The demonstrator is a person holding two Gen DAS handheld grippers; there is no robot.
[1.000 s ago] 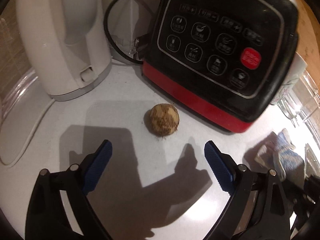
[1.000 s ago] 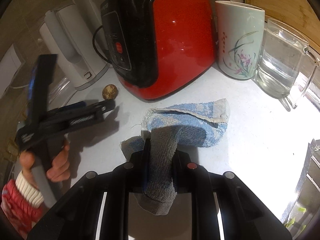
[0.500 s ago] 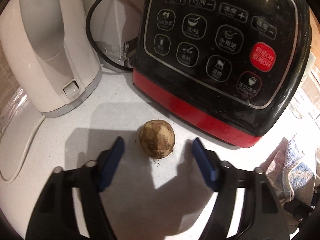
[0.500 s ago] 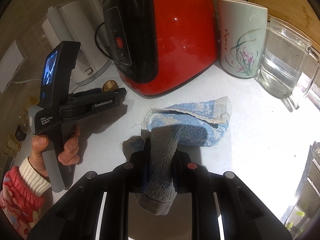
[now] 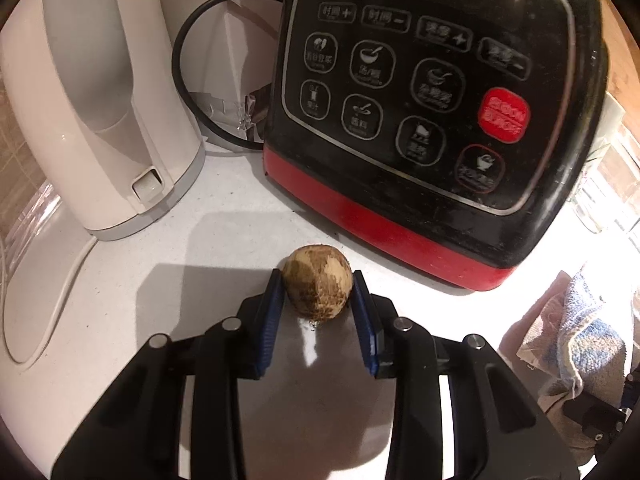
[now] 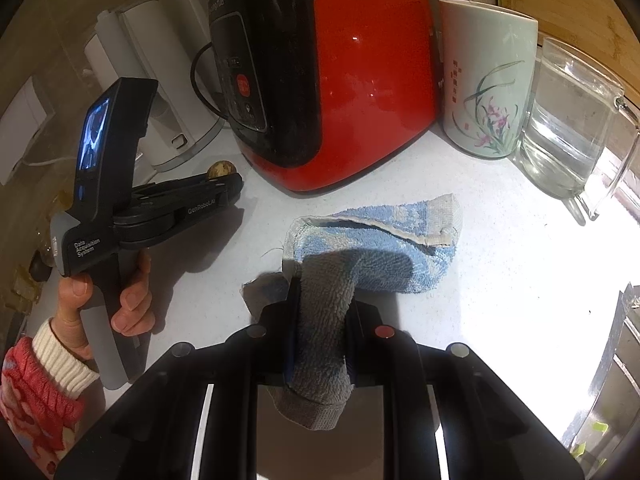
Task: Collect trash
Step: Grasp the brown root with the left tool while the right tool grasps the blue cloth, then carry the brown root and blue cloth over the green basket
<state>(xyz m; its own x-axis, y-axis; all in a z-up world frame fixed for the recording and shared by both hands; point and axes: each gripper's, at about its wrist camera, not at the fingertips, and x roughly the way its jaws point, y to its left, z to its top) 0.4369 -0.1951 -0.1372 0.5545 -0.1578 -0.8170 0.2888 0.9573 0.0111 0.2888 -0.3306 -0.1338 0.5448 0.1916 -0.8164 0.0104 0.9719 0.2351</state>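
A small round brown dirty ball point(image 5: 318, 286) sits on the white counter in front of the red and black cooker point(image 5: 432, 112). My left gripper point(image 5: 318, 280) is shut on the ball, one blue pad on each side of it. In the right wrist view the left gripper point(image 6: 228, 178) and the ball point(image 6: 221, 168) show at the left beside the cooker point(image 6: 340, 80). My right gripper point(image 6: 320, 300) is shut on a blue and grey cloth point(image 6: 376, 248) that lies spread on the counter ahead of it.
A white electric kettle point(image 5: 92, 112) stands left of the cooker, with a black cable point(image 5: 192, 80) behind. A flowered white cup point(image 6: 488, 80) and a glass jug of water point(image 6: 568, 120) stand right of the cooker. A sink edge point(image 6: 616, 380) is at far right.
My left gripper moved forward around the ball and closed its pads onto it. My right gripper stayed still, holding the cloth.
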